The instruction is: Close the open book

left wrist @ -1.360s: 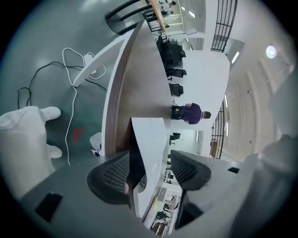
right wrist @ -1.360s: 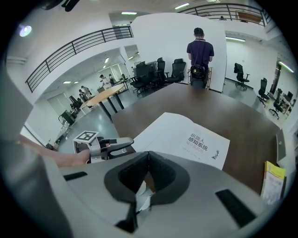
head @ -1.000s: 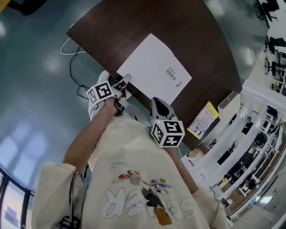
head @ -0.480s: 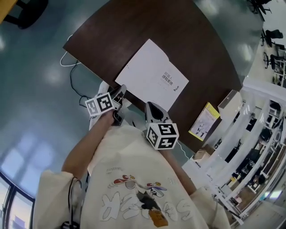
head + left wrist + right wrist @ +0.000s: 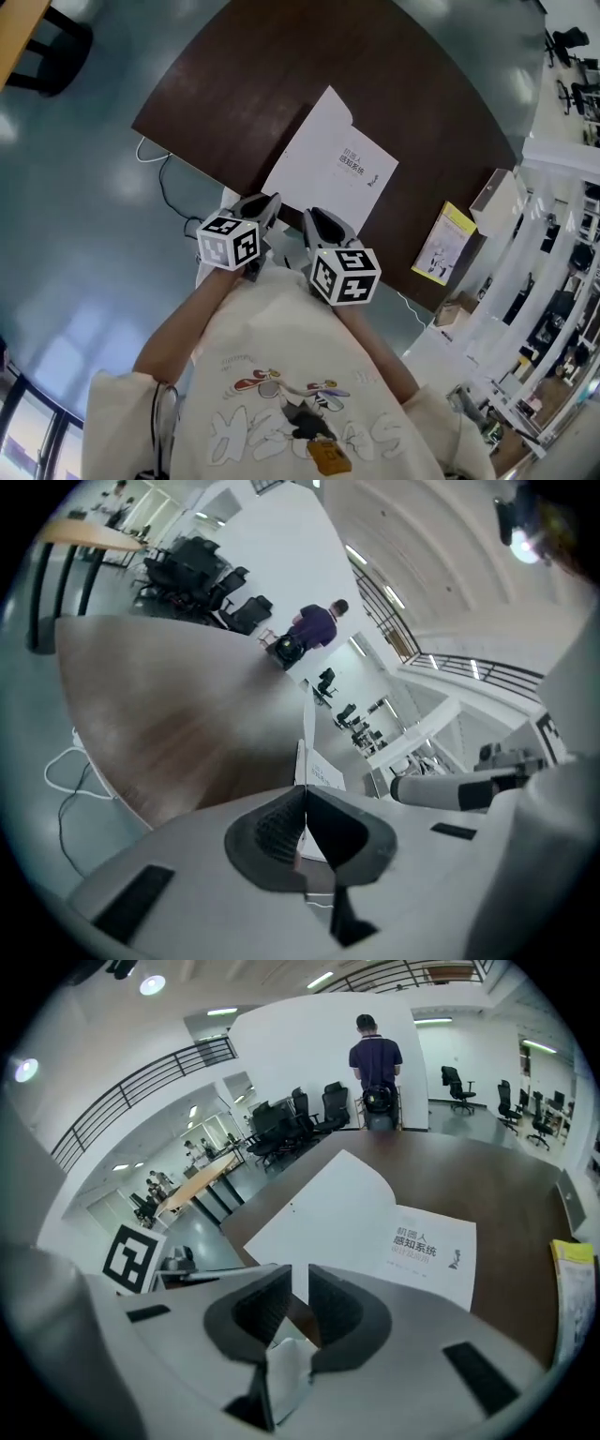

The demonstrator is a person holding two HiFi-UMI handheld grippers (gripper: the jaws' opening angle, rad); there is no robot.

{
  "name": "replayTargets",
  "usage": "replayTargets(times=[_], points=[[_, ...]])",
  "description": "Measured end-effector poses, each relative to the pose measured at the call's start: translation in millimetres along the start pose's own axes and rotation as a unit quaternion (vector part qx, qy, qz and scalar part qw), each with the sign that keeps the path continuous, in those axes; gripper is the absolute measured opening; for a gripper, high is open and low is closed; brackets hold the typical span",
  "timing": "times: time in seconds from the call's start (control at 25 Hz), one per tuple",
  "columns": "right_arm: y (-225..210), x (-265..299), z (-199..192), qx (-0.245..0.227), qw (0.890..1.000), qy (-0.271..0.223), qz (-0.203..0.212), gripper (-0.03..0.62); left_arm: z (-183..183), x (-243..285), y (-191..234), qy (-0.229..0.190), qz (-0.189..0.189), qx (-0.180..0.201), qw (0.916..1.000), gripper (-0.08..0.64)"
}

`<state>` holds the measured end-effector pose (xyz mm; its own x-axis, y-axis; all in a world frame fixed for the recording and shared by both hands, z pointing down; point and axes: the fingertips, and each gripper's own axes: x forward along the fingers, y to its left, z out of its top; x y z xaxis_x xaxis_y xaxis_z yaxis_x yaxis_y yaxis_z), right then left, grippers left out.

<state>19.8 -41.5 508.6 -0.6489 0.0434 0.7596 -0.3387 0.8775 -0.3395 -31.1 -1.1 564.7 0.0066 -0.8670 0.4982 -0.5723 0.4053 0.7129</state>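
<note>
In the head view, we see the white book (image 5: 323, 164) lying flat on the dark table (image 5: 281, 66), at twelve o'clock from our right gripper (image 5: 319, 225). Our left gripper (image 5: 265, 208) sits at that gripper's nine o'clock.

In the left gripper view, our jaws are clenched together, empty.

In the right gripper view, our jaws have just been opening and are slightly apart, with nothing between them.

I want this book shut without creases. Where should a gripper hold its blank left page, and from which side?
Grip the left page at its free outer edge, by the corner nearest you, coming from the near side of the table. It is thin, hinged at the middle fold, and that corner lies near the table's edge. The left gripper looks shut on it there.
</note>
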Motion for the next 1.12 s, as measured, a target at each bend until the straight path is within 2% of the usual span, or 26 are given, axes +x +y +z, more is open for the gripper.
replayTargets(times=[0.04,0.16,0.24,0.48,0.6,0.68,0.84,1.12], points=[[-3,0,1,0.011,1.0,0.002,-0.002,0.07,0,2,-5,0.006,-0.002,0.019,0.9998,0.008],[-8,-3,6,0.041,0.999,0.003,-0.008,0.103,0,6,-20,0.023,-0.007,0.07,0.9973,0.008],[-11,-6,10,0.059,0.998,-0.001,-0.011,0.122,-1,9,-33,0.036,-0.012,0.116,0.9926,0.008],[-24,-10,8,0.118,0.993,-0.005,-0.001,0.21,-28,34,-69,0.075,-0.042,0.233,0.9686,0.009],[-30,-10,4,0.149,0.989,-0.002,-0.007,0.235,-40,43,-80,0.092,-0.052,0.27,0.9571,0.009],[-39,-11,2,0.158,0.987,-0.003,-0.027,0.244,-46,48,-87,0.106,-0.06,0.286,0.9505,0.009],[-58,-16,-3,0.179,0.981,0.005,-0.074,0.242,-52,55,-96,0.126,-0.074,0.311,0.9389,0.009],[-67,-25,-9,0.2,0.974,0.02,-0.107,0.053,-63,66,-105,0.16,-0.104,0.351,0.9169,0.011]])
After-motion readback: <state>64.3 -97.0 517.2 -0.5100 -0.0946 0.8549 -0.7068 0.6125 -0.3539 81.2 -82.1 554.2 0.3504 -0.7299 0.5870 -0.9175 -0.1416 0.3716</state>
